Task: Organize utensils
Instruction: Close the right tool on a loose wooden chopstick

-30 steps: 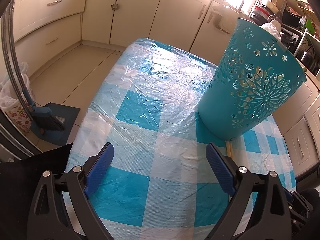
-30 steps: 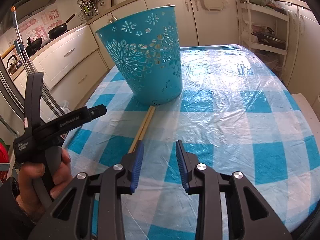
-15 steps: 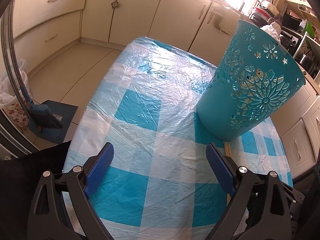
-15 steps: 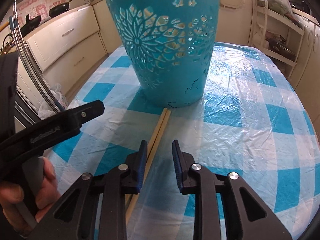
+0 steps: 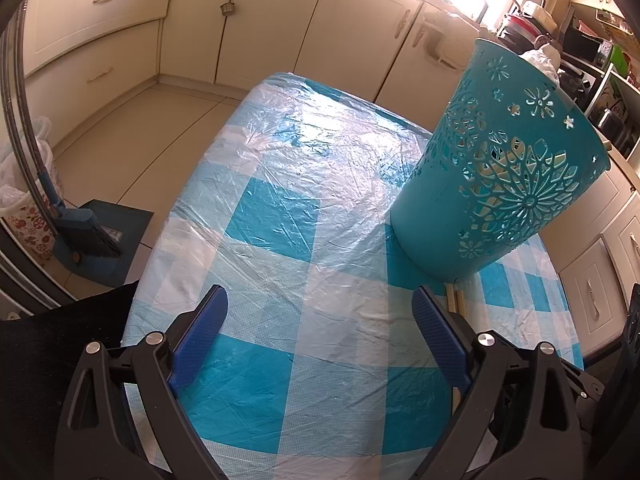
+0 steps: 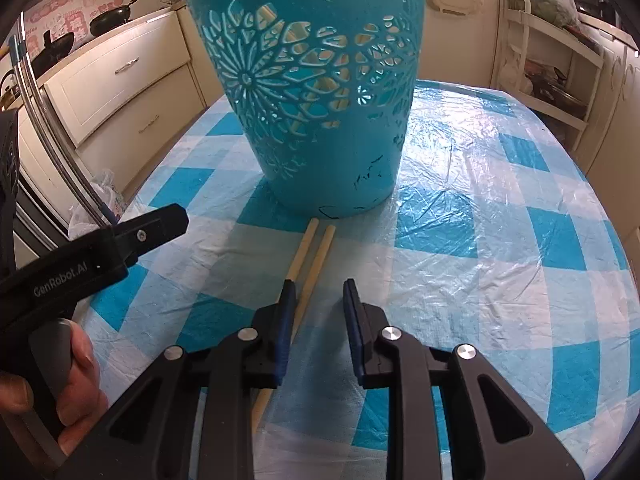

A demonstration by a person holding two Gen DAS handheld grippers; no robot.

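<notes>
The step in hand was judged to be the pick-up of the pair of chopsticks (image 6: 310, 258) lying side by side on the checked surface (image 6: 500, 240), their far ends almost touching the foot of the teal basket (image 6: 320, 92) at 12 o'clock in the right wrist view. The right claw (image 6: 318, 304) stood narrow, its jaws having just been closing; one stick ran between them untouched, while the other passed under the 9 o'clock jaw. No grip was yet made. The left claw (image 5: 320, 320) hung wide and empty over bare cloth, with the basket at its 2 o'clock. Pale sticks already showed through the basket's cut-outs. The next move probably called for a small shift toward 9 o'clock so that both sticks fell inside the jaws, then a descent and closure.
</notes>
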